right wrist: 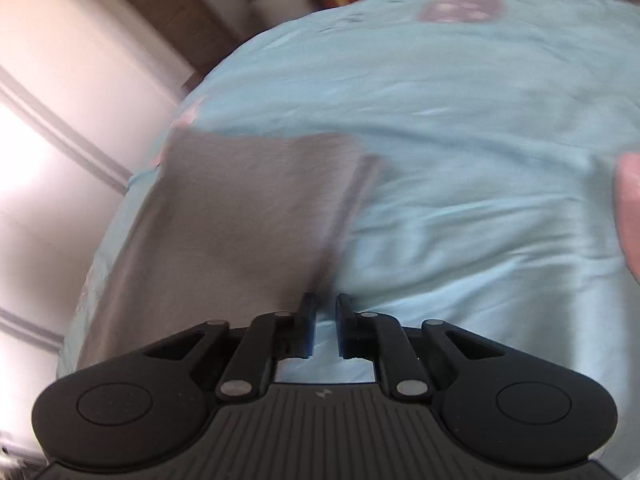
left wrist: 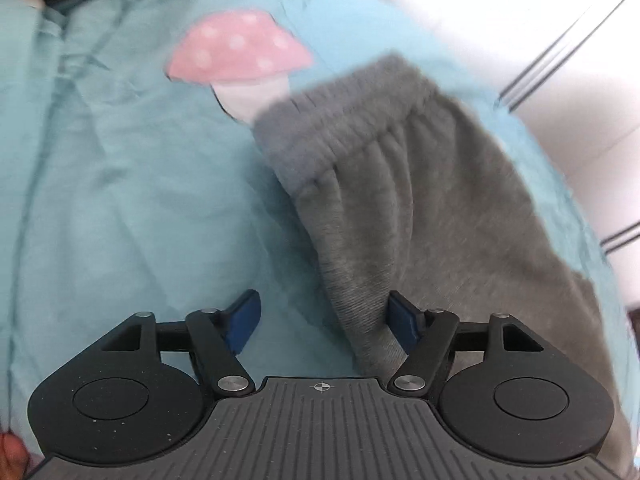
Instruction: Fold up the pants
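Left gripper over the bed, fingers spread wide, nothing between them. Grey pants lie on the light blue sheet, elastic waistband toward the far end, gathered and slightly blurred. The pants' near edge passes just inside the right-hand finger; the left-hand finger sits over bare sheet. A pink mushroom print on the sheet lies beyond the waistband, its stem partly covered by the grey fabric.
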